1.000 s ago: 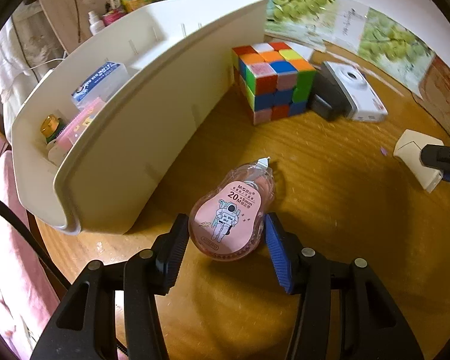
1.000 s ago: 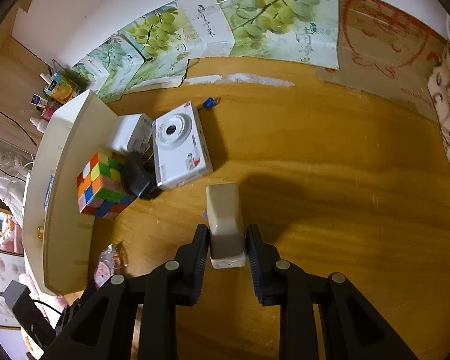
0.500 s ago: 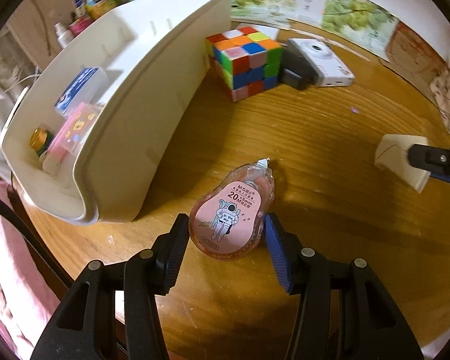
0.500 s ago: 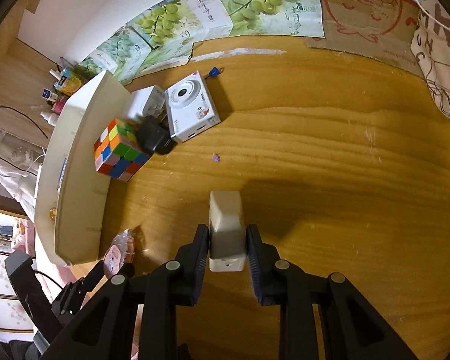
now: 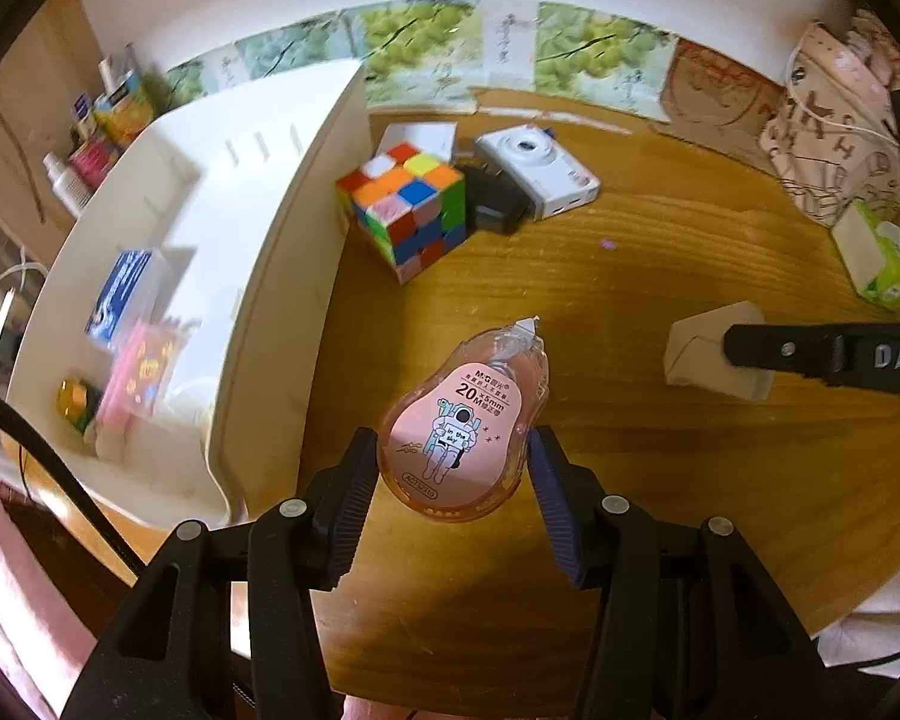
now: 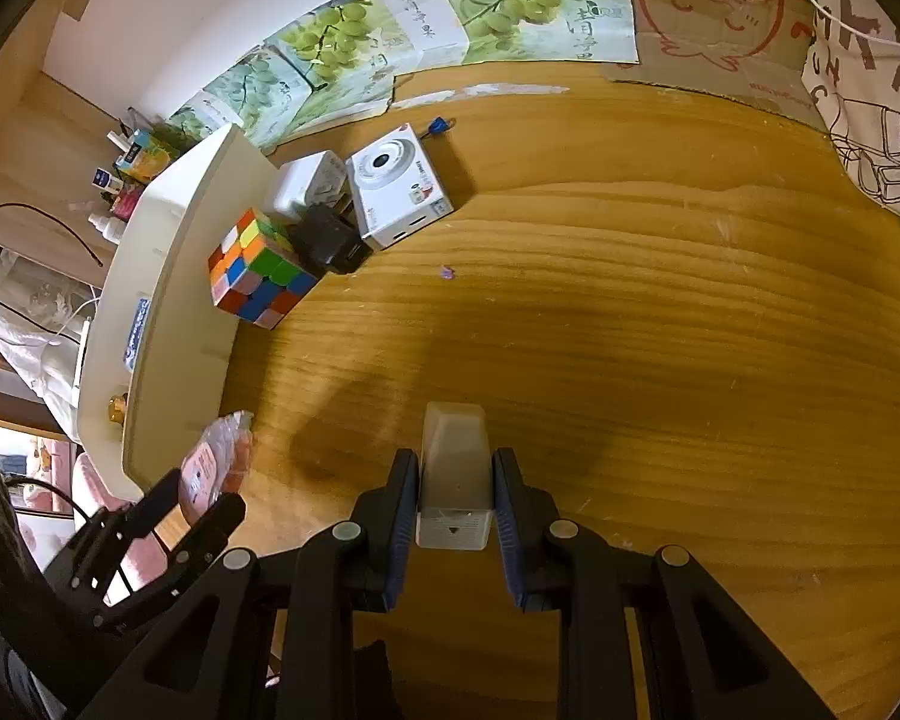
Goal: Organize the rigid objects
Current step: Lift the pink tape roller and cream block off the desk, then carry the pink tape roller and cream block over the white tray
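My left gripper (image 5: 453, 468) clamps the pink correction tape (image 5: 465, 426) above the table (image 5: 660, 252) — my right gripper (image 6: 456, 480) squeezes the beige block (image 6: 455, 468).

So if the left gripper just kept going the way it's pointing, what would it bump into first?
Probably bare wooden table: the left gripper, clamping the pink correction tape, angles steeply down. The Rubik's cube lies farther ahead; depth is uncertain.

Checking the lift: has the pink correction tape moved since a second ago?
Yes. Clamped in the left gripper, the tape has risen off the table; the white bin now sits lower beside it.
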The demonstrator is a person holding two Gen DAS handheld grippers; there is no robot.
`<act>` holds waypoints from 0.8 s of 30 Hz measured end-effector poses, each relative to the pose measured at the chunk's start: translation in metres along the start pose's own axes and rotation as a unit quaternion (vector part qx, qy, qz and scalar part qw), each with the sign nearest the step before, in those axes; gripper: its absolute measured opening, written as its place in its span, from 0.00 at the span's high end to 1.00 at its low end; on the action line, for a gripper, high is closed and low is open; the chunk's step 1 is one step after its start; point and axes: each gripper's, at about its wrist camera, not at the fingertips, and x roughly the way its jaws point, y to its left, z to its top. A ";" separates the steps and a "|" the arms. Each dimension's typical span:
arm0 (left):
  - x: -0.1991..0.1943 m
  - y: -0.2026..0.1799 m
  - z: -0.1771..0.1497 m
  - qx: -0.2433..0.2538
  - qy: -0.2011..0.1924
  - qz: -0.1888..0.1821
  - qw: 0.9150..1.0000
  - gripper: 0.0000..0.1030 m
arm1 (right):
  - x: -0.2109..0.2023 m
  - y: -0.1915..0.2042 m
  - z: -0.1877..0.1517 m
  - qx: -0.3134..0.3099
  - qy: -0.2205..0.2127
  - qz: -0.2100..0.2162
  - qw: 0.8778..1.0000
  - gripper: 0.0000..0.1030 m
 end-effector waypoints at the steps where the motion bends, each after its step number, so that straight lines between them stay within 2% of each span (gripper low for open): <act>1: -0.004 0.002 0.001 0.004 -0.003 -0.004 1.000 0.47 | -0.001 0.002 0.000 0.000 0.000 -0.001 1.000 0.76; 10: -0.030 0.018 0.021 0.052 -0.037 -0.041 0.997 0.47 | -0.013 0.027 -0.001 0.008 -0.012 -0.004 1.000 0.76; 16: -0.049 0.042 0.036 0.078 -0.065 -0.070 0.992 0.47 | -0.022 0.051 0.001 0.020 -0.030 -0.005 0.999 0.76; 24: -0.073 0.081 0.051 0.109 -0.111 -0.142 0.978 0.47 | -0.031 0.092 0.005 0.033 -0.062 -0.004 0.997 0.76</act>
